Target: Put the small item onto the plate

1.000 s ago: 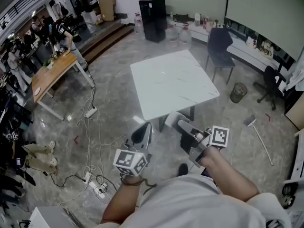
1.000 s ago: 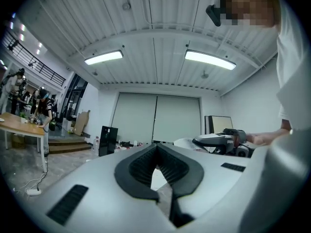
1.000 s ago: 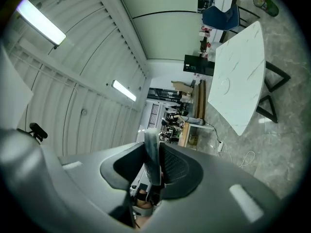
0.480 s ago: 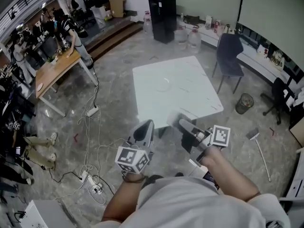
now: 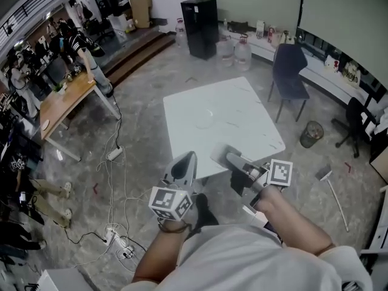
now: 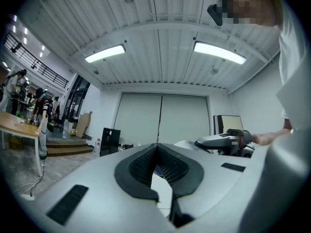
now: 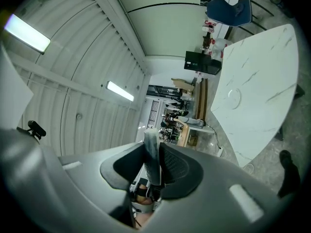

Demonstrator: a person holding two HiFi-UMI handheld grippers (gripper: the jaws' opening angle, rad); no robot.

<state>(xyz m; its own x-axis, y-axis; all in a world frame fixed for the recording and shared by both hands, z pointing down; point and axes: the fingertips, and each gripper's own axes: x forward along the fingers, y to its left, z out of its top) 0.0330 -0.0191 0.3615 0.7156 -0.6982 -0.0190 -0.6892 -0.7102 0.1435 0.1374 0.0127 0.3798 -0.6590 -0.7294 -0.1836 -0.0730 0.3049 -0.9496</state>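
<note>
A white table (image 5: 242,132) stands just ahead of me, and a faint clear round plate (image 5: 206,115) rests near its middle; the right gripper view shows that plate (image 7: 234,97) as a ring on the tabletop. My right gripper (image 5: 229,158) is held before the table's near edge, shut on a thin pale flat item (image 7: 151,152) that sticks out between its pads. That item (image 5: 219,151) shows as a pale patch at the jaw tips. My left gripper (image 5: 187,158) is held beside it, its jaws (image 6: 156,147) shut with nothing between them.
A dark chair (image 5: 290,65) and a bin (image 5: 310,133) stand to the right of the table. A black cabinet (image 5: 203,18) and water bottles are behind it. Cables and a power strip (image 5: 118,238) lie on the floor at left, near a wooden table (image 5: 60,99) with people.
The white table has come closer and now lies just beyond both grippers. Both grippers keep their pose, and the right one still holds the pale item.
</note>
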